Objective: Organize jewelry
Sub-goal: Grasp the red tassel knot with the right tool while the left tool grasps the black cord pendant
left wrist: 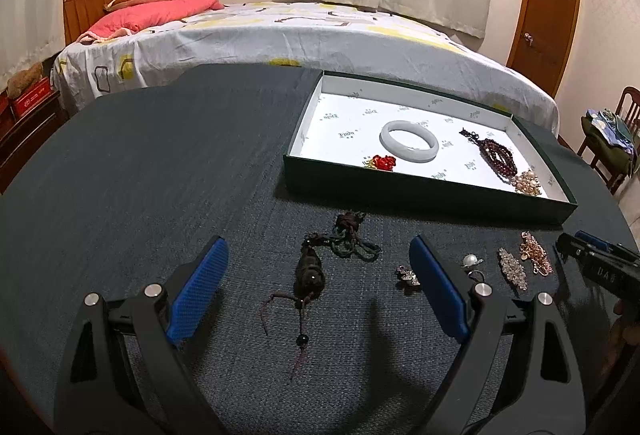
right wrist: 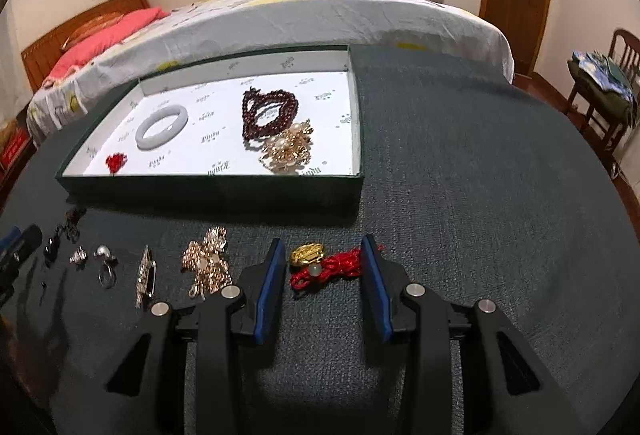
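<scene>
— While the right gripper (right wrist: pixel 325 267) is held low over the dark blue woven tablecloth (right wrist: pixel 460 195), how is the gold pendant on its bunched red cord (right wrist: pixel 320 265) expected to handle?

— Lightly and limply, it is judged. The cord is soft and knotted into a loose heap, so it is likely to sag and trail once lifted; the gold piece is small, hard and probably slick. A hold on the thick red knot beside the pale bead is judged safest, since soft cord is better pinched by the ribbed blue pads (right wrist: pixel 270 287).

— Is it clamped yet?

— No. The jaws are set apart with the pendant lying between them on the cloth, just in front of the shallow green box with the white printed lining (right wrist: pixel 208 191); no pad is seen pressing on it.

— And the left gripper (left wrist: pixel 320 271)?

— Its jaws are spread wide and nothing is held; a dark beaded tassel charm (left wrist: pixel 310 275) lies between them, also in front of the box.

— What is already kept inside that box?

— A smooth pale jade-like bangle (right wrist: pixel 162 127), stiff and breakable, a coiled dark red bead strand (right wrist: pixel 269 115), a gold filigree brooch (right wrist: pixel 286 149) touching that strand, and a small red ornament (right wrist: pixel 116 162) near the front wall.
</scene>
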`<action>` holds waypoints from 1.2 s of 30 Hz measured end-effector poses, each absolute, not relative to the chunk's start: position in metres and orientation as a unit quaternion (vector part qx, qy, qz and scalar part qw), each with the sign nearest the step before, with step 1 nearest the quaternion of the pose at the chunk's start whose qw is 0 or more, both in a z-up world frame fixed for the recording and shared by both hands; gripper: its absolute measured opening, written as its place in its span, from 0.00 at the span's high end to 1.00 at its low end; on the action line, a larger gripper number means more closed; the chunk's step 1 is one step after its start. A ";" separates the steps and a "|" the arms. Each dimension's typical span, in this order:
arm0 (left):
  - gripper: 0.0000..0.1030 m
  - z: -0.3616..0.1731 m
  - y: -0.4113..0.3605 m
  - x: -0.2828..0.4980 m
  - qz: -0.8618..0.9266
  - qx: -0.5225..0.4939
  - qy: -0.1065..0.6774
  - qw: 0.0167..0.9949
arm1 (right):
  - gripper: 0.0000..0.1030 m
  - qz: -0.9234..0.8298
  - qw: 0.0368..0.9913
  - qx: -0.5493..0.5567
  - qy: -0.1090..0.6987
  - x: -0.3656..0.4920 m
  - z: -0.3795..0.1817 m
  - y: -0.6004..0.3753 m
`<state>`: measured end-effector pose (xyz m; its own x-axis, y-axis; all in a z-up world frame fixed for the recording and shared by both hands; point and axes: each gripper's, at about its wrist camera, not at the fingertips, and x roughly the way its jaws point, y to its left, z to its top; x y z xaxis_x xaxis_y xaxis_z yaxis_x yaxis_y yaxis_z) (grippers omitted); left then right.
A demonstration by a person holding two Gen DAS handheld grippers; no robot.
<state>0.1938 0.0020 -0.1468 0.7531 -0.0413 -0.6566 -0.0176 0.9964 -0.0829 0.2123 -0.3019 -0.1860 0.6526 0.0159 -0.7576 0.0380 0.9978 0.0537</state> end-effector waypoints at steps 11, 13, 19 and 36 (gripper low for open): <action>0.13 -0.150 0.002 0.195 -0.005 -0.047 0.359 0.932 | 0.78 0.010 0.906 0.055 0.419 0.203 -0.188 -0.305; 0.13 -0.151 0.002 0.195 -0.004 -0.047 0.362 0.931 | 0.91 0.016 0.906 0.068 0.419 0.203 -0.188 -0.305; 0.13 -0.153 0.003 0.199 -0.008 -0.046 0.374 0.926 | 0.94 0.015 0.915 0.076 0.395 0.198 -0.182 -0.300; 0.35 -0.156 0.008 0.233 -0.024 -0.032 0.402 0.915 | 0.94 0.034 0.918 0.079 0.387 0.195 -0.179 -0.290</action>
<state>0.2330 0.0085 -0.1560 0.6751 -0.0692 -0.7344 0.0178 0.9968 -0.0776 0.1949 -0.2899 -0.1792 0.6978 0.1233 -0.7056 -0.0003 0.9851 0.1718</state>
